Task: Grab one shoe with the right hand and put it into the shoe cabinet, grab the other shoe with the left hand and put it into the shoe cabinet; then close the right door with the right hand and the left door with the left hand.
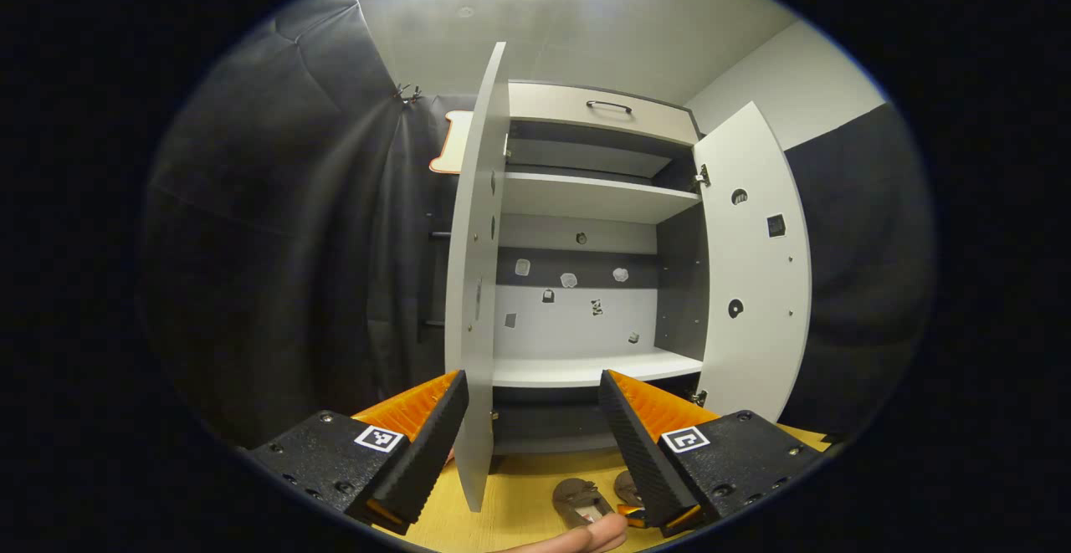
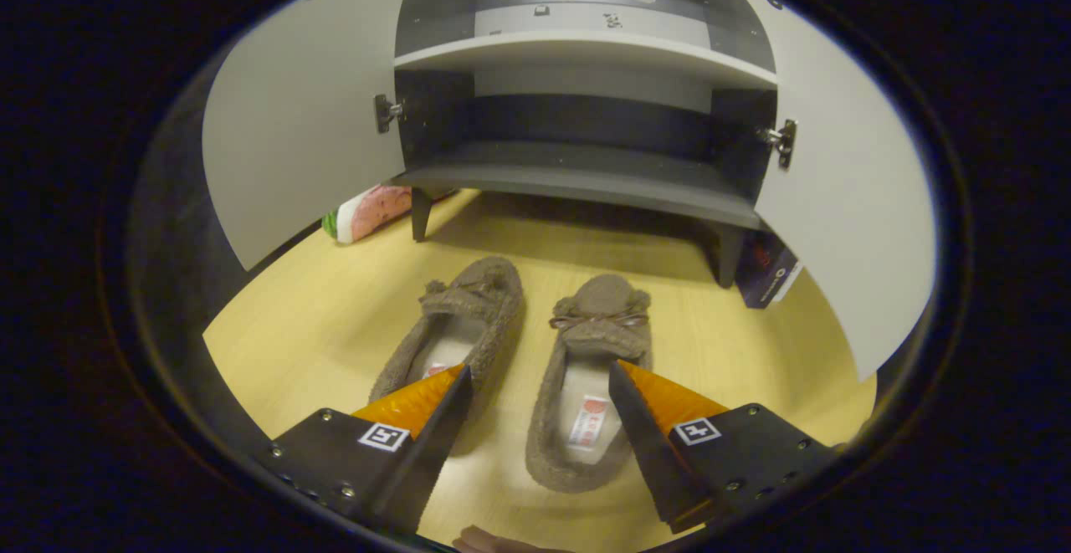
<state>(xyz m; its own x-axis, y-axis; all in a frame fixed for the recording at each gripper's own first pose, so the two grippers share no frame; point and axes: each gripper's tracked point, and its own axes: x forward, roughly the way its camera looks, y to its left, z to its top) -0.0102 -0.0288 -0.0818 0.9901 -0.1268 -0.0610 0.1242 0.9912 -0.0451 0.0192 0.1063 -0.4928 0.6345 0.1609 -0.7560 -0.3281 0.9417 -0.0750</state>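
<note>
Right gripper view: right gripper (image 2: 535, 407) is hovering wide open, empty, over a soft, light slipper (image 2: 586, 386); its side wall looks easiest to pinch.

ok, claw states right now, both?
Left claw: open, holding nothing, facing the open shoe cabinet.
Right claw: open, holding nothing, above the right shoe.

The left gripper (image 1: 533, 407) has two wedge-shaped fingers with ribbed, serrated faces, each mounted on a black block studded with small screws. A square white-bordered marker sits on top of each block. The right gripper (image 2: 540, 398) is built the same way: tapered fingers, black screwed blocks, and one square marker per side.
</note>
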